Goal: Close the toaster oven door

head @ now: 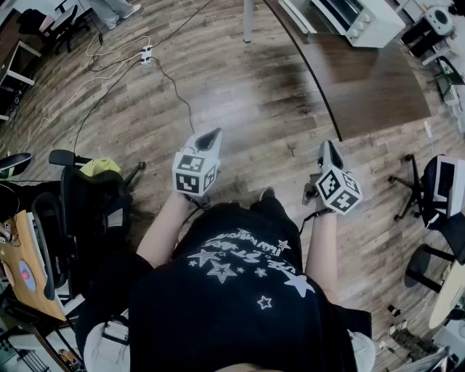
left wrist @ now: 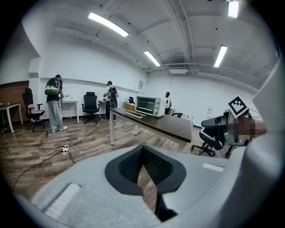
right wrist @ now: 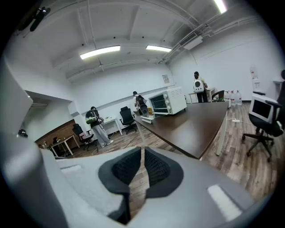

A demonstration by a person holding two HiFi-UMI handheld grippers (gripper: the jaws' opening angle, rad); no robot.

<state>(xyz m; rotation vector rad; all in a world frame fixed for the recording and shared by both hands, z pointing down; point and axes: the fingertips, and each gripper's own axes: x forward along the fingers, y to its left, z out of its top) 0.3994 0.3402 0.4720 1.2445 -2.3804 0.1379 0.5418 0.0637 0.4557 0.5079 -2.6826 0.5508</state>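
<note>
The white toaster oven [head: 357, 19] stands at the far end of a dark brown table [head: 370, 91], and its door [head: 296, 12] hangs open toward the table's edge. In the left gripper view the oven [left wrist: 150, 106] is far ahead, and in the right gripper view the oven [right wrist: 167, 101] is also distant. My left gripper [head: 209, 136] and right gripper [head: 326, 147] are held out over the wooden floor, well short of the table. On both, the jaws are shut with nothing between them.
Cables and a power strip [head: 146, 54] lie on the floor ahead to the left. Office chairs stand at my left [head: 87, 196] and right [head: 436, 185]. People [left wrist: 54, 103] stand at desks in the background. A table leg [head: 248, 22] is beside the oven.
</note>
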